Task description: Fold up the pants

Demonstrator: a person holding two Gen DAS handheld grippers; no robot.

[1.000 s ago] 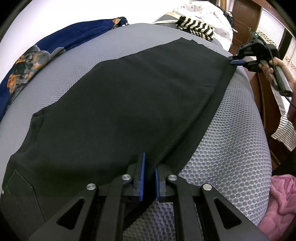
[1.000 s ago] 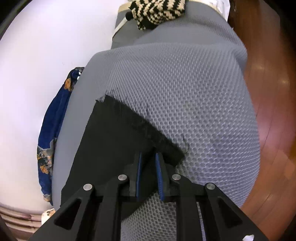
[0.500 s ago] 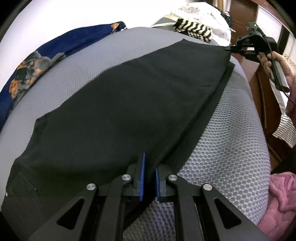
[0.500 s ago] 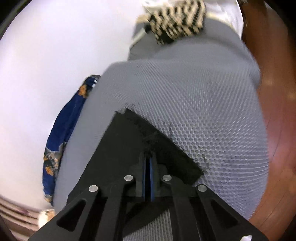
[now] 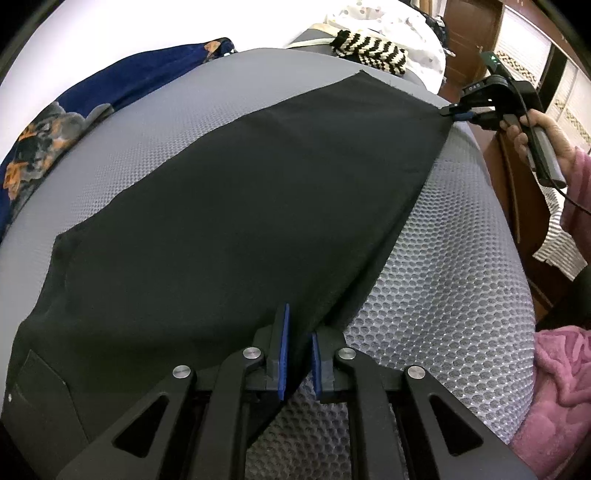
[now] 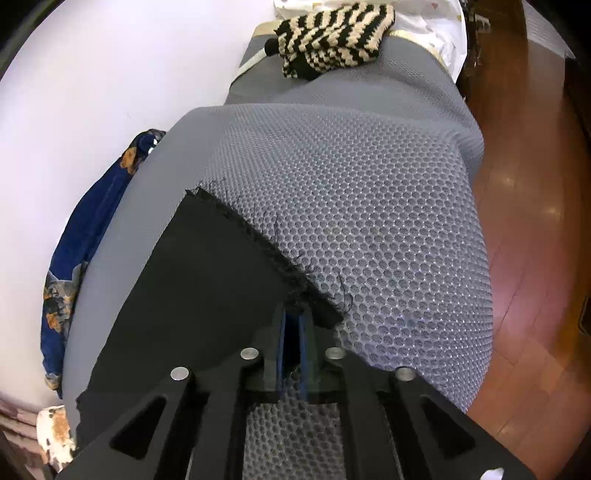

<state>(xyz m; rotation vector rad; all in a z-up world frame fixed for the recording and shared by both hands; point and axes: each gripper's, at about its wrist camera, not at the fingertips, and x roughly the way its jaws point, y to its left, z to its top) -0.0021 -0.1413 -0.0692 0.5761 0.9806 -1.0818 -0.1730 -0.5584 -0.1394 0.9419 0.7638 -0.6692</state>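
Observation:
Black pants (image 5: pixel 240 203) lie lengthwise on a grey mesh mattress (image 5: pixel 443 277), folded leg over leg. My left gripper (image 5: pixel 299 325) is at the near edge close to the waist. Its jaws are opening, though the fabric's edge still runs taut between the blue pads. At the far end my right gripper (image 5: pixel 456 112), held by a hand (image 5: pixel 543 125), pinches the frayed hem corner. In the right wrist view the pants (image 6: pixel 207 288) end at the right gripper (image 6: pixel 291 317). Its jaws are opening too, with a thin slit between the pads and hem fabric over the tips.
A blue floral garment (image 5: pixel 92 99) lies along the wall side of the mattress. A black-and-cream striped knit (image 6: pixel 332 37) and white cloth (image 5: pixel 388 22) sit at the far end. Pink fleece (image 5: pixel 554 387) is at the near right. Wooden floor (image 6: pixel 535 221) borders the right edge.
The right gripper carried the hem corner outward, so the top leg now covers the strip of lower leg that showed along the right edge. Its pads closed fully, then parted slightly.

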